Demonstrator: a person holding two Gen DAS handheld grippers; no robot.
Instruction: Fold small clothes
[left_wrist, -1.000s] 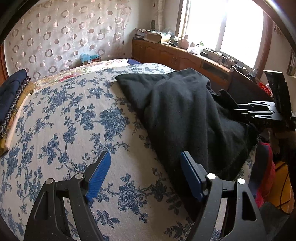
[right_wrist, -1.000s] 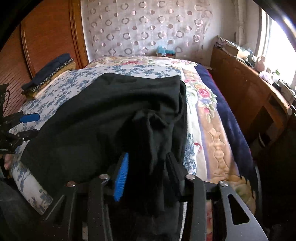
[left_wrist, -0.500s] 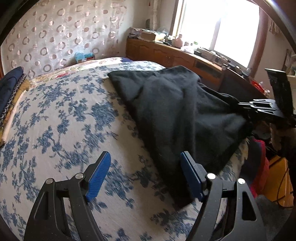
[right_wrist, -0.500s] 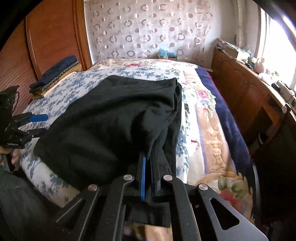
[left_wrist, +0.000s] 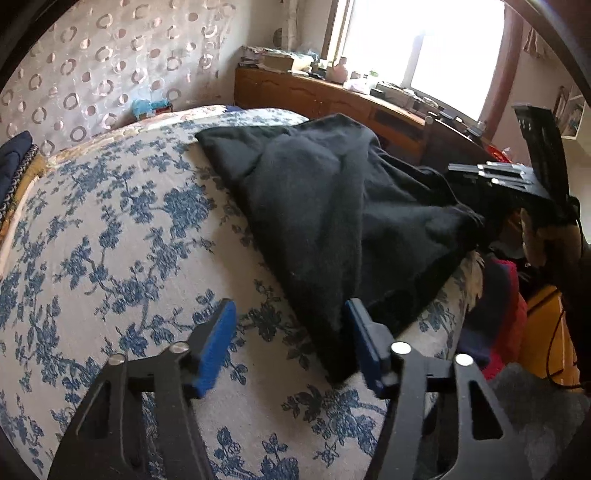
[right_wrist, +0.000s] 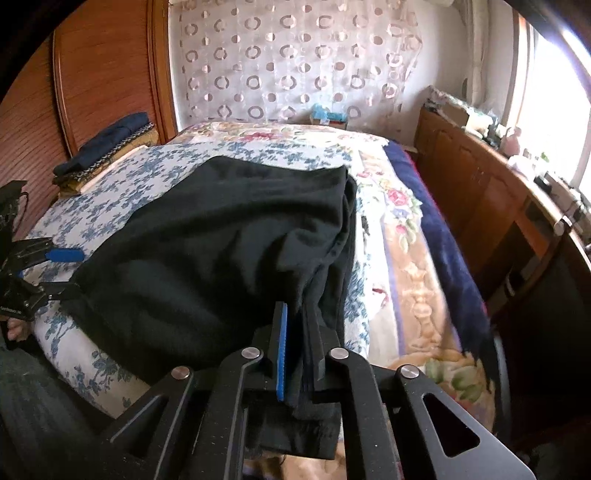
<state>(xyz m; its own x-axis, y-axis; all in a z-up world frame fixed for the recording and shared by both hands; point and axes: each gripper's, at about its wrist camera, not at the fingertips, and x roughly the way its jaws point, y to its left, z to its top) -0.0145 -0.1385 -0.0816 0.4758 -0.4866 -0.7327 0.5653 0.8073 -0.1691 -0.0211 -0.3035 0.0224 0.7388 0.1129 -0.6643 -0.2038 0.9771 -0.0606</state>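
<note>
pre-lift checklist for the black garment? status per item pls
1. Right gripper clamped on the black garment: ok, jaws shut on a bunched edge.
2. Left gripper gripping the near corner: not ok, jaws have been closing but remain apart, pads not pressing cloth.
3. Corner between the left jaws: ok, it lies by the right-hand pad.
4. Garment flat on the bed: not ok, rumpled toward the right gripper.
5. Folded stack clear of garment: ok.

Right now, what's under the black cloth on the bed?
The blue-flowered bedspread shows around the black cloth. Whatever lies right beneath it is covered.
</note>
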